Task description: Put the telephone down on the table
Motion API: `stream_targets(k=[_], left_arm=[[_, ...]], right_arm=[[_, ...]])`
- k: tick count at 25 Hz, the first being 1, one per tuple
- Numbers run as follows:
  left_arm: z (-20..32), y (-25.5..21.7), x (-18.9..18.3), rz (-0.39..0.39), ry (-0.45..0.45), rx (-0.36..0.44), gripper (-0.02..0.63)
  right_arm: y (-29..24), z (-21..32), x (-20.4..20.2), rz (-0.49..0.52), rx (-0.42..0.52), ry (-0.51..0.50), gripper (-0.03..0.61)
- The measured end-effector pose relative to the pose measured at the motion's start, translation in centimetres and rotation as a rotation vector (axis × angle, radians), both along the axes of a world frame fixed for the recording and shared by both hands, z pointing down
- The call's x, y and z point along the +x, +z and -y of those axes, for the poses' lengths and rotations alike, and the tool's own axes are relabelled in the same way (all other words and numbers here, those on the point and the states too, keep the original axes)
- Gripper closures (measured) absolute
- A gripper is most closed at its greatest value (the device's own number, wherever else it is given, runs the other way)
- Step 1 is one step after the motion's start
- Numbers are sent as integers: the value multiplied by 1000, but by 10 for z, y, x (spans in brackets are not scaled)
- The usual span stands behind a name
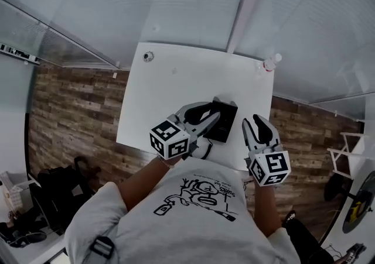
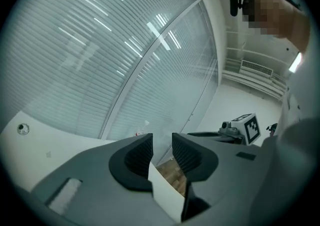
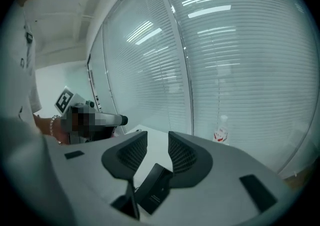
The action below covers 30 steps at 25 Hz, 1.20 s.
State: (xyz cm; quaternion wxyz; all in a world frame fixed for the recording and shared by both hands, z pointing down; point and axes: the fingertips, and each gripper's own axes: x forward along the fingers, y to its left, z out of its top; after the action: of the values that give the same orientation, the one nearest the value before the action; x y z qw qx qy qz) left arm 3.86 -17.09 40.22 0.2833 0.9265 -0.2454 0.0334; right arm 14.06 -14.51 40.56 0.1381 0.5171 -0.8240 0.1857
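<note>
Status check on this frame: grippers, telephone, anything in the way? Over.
Left gripper shut, empty. Right gripper jaws slightly apart, empty. Telephone lying on the table, neither gripper on it. Bottle at far corner, well clear.

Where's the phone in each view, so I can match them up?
Head view: phone just below centre, on the table.
Left gripper view: not in it.
Right gripper view: low centre, beneath the jaws.
Shared landmark: the bottle at the table's far corner.
</note>
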Motion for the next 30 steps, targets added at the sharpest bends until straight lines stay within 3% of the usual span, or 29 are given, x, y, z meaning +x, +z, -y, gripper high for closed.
stream_targets(k=[7,15,30], left_arm=[[-3,-51,-2,-25,-34,132,497],[-18,-92,-3,-32,-53,248,497],[-27,-108,-6,-28,-66,283,497]], right_arm=[[-49,-1,-2,-44,126,-2,462],[-85,-10,-11,-53,207,-16,472],[-106,-21,-18,-52,243,-30,485]])
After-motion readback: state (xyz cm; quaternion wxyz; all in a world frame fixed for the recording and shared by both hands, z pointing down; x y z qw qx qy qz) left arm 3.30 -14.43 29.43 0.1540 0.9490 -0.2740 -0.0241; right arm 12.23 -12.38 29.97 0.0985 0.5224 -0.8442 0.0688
